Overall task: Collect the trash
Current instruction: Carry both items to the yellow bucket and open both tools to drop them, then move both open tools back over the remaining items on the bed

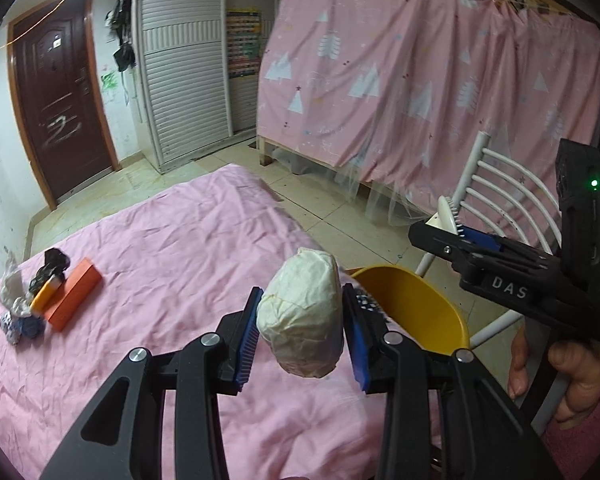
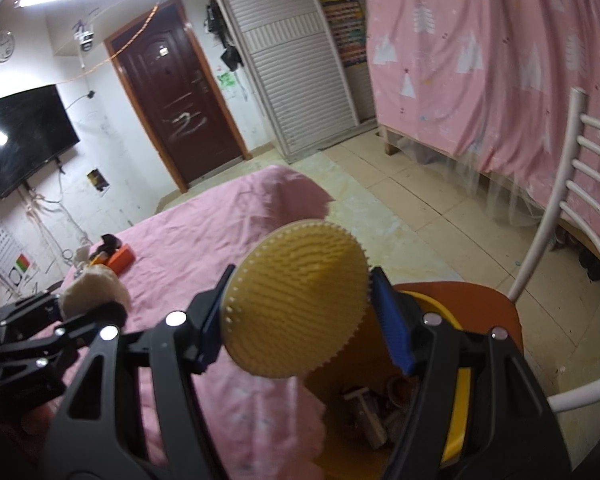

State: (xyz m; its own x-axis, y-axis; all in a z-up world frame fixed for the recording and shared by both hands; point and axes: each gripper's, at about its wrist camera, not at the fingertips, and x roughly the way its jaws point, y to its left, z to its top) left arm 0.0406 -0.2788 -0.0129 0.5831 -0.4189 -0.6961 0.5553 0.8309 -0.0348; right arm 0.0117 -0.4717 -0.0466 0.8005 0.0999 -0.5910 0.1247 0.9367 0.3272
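Left tool (image 1: 300,324) clenches a paper wad (image 1: 302,316); right tool (image 2: 296,304) grips a brush (image 2: 296,300) above the bin (image 2: 456,392); more litter (image 1: 40,300) waits on the bed (image 1: 160,248).

We see a crumpled ball of off-white paper (image 1: 302,312) held in the air above the pink bedspread, just beside a yellow bin (image 1: 416,308) on a chair seat. A round yellow bristled brush (image 2: 296,300) hangs over that bin, which already holds scraps. More litter (image 1: 40,300) lies heaped at the bed's far corner.
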